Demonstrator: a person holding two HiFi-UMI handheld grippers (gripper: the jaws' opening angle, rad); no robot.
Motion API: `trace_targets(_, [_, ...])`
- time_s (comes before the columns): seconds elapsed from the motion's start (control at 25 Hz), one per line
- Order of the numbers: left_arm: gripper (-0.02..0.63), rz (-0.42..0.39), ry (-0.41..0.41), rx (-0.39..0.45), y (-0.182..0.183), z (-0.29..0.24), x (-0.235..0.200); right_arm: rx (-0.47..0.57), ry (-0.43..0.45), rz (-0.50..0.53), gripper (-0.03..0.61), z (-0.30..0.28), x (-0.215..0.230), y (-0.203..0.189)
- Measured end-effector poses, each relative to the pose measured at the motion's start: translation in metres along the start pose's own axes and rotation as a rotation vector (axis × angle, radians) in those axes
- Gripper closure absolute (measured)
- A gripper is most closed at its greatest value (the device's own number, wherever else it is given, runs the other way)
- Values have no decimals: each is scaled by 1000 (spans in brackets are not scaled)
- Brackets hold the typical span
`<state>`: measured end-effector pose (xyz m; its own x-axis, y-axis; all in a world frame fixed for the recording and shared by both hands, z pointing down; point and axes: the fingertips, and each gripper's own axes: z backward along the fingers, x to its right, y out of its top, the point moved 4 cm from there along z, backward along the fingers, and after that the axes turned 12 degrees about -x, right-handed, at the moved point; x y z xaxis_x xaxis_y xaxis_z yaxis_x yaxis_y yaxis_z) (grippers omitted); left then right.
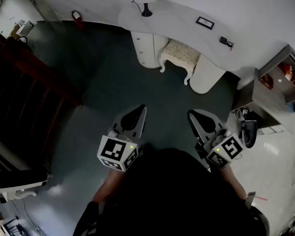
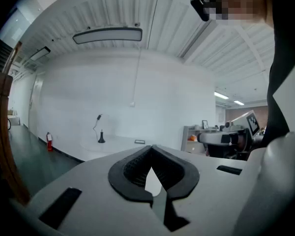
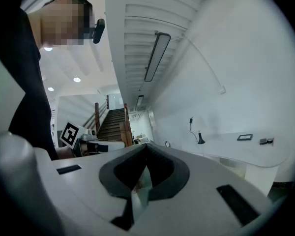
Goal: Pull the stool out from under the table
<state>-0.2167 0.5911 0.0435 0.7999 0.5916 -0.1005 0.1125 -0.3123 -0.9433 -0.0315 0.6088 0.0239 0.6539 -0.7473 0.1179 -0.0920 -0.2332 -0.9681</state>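
Well back from the white curved table (image 1: 179, 23), a person stands on the dark floor (image 1: 113, 77) with the left gripper (image 1: 139, 111) and the right gripper (image 1: 192, 115) held low in front of the body. Both sets of jaws are closed together with nothing between them. The cushioned stool (image 1: 180, 54), cream with curved legs, sits tucked under the tabletop between the drawer pedestal (image 1: 146, 47) and the rounded pedestal (image 1: 206, 75), well apart from either gripper.

Several things look able to go wrong from here. Both claws must open before any hold is possible, and a reach made with them closed would only nudge the stool deeper. The padded seat looks soft, so a shallow pinch on its edge could slip off. A pull from one side could swing the stool, knocking a leg against a pedestal. A high grip could tip it forward if the feet catch on the floor. Any hard knock to the table might shake the desk lamp (image 1: 146, 10) standing on top, which trails a cord.
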Motion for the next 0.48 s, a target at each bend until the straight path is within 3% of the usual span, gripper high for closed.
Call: trace_targets(0.48, [600,6,0,-3,-7,13,-18,-30,5,-27,561,-19,-14,-3])
